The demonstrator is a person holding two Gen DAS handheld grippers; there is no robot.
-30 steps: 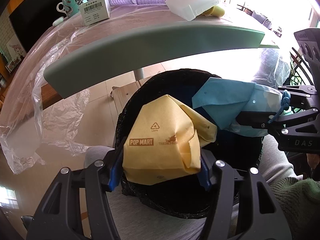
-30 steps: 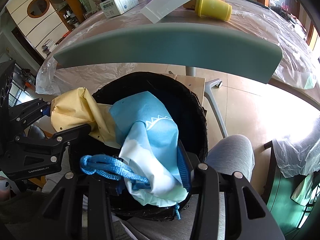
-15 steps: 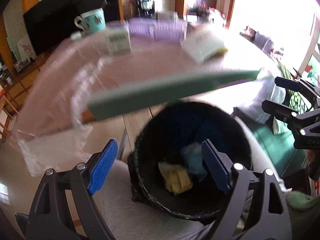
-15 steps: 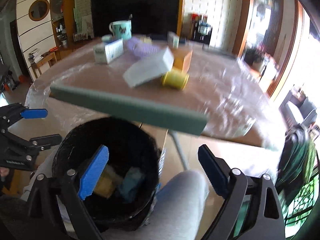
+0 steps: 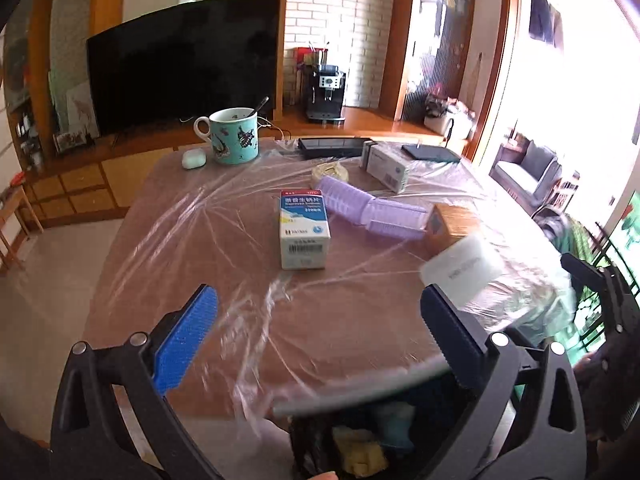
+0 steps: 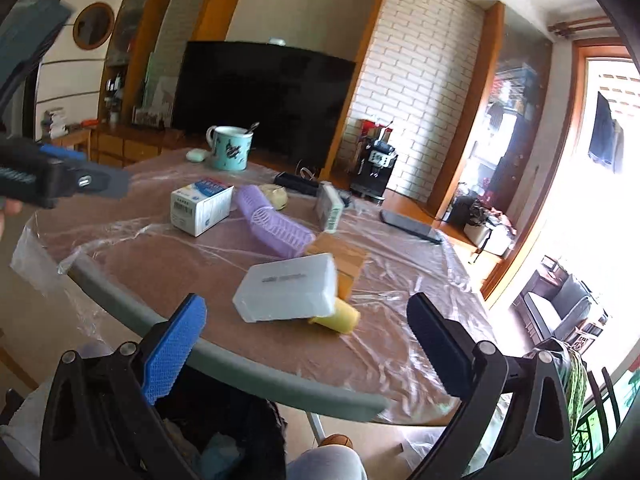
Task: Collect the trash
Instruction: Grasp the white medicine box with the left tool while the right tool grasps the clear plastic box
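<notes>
Both of your grippers are empty: the left gripper (image 5: pixel 320 328) and right gripper (image 6: pixel 306 332) have their jaws opening wide with nothing between the pads. Trash already collected sits in the black bin (image 5: pixel 316 444) below the table edge (image 6: pixel 224 364), yellow and blue wrappers visible inside. Likely next candidates lie on the plastic-covered table: the translucent white plastic box (image 6: pixel 288 288), resting on the yellow cup (image 6: pixel 338 318) tipped on its side. Judgement: the box looks light, stiff and smooth, so take it across its short sides; lifting it may let the cup roll. The cup should be light and crushable, so grip its body gently. The white medicine carton (image 5: pixel 304 234) looks light and rigid; pinch its flat faces. Nearby: the purple ribbed tube (image 5: pixel 372 208), a cardboard box (image 6: pixel 340 258) touching the plastic box, and the teal mug (image 5: pixel 234 136) with a spoon, well back. The loose plastic sheet may snag a finger.
</notes>
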